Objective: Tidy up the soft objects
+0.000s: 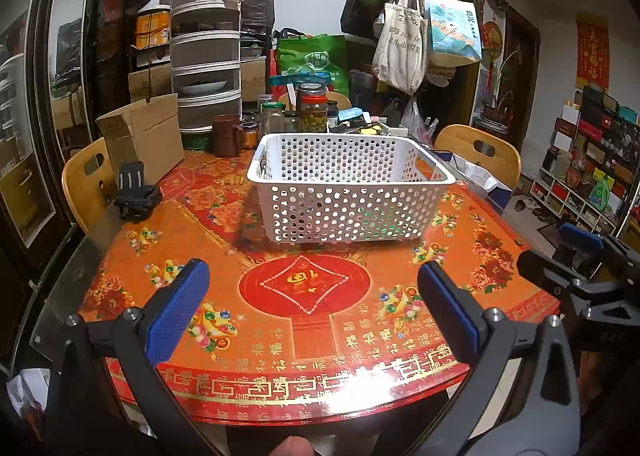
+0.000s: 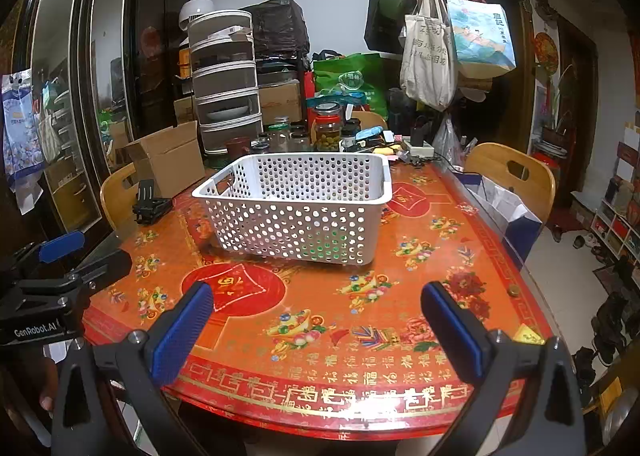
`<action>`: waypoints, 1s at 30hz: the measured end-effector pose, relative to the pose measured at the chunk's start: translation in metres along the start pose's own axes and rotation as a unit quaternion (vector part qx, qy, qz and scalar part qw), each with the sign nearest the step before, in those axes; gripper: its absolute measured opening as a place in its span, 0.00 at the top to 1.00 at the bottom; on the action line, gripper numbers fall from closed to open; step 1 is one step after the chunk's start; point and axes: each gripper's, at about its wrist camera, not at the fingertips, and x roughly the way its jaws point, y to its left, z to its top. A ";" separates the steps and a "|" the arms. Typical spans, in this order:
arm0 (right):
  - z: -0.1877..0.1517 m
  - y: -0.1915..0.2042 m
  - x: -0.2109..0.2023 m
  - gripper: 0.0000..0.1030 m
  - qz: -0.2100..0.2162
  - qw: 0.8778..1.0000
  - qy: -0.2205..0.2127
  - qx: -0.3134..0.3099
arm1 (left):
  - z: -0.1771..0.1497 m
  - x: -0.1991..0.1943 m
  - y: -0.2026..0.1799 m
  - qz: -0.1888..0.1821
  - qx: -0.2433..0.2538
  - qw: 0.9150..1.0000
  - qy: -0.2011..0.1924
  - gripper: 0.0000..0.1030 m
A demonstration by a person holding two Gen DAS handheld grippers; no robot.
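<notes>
On the red patterned table (image 1: 320, 336), the white perforated basket (image 1: 348, 192) sits at your 12 o'clock as the likely receptacle, while your left gripper (image 1: 312, 304) and right gripper (image 2: 316, 320) hover spread wide, empty, at 6 o'clock.

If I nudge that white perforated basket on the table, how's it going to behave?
The white basket looks like thin, hole-riddled plastic, so probably light and slightly flexible. The glossy tablecloth suggests it will slide easily rather than tip, given its wide, low shape.
</notes>
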 end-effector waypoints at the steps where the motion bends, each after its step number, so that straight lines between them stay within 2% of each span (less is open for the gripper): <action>1: 0.000 0.000 0.000 0.00 -0.001 1.000 0.000 0.000 | 0.000 0.000 0.000 0.000 0.000 1.000 0.000 0.00; 30: -0.001 0.001 0.000 0.00 -0.001 1.000 0.001 -0.002 | -0.011 0.007 -0.007 -0.004 0.003 1.000 0.007 0.00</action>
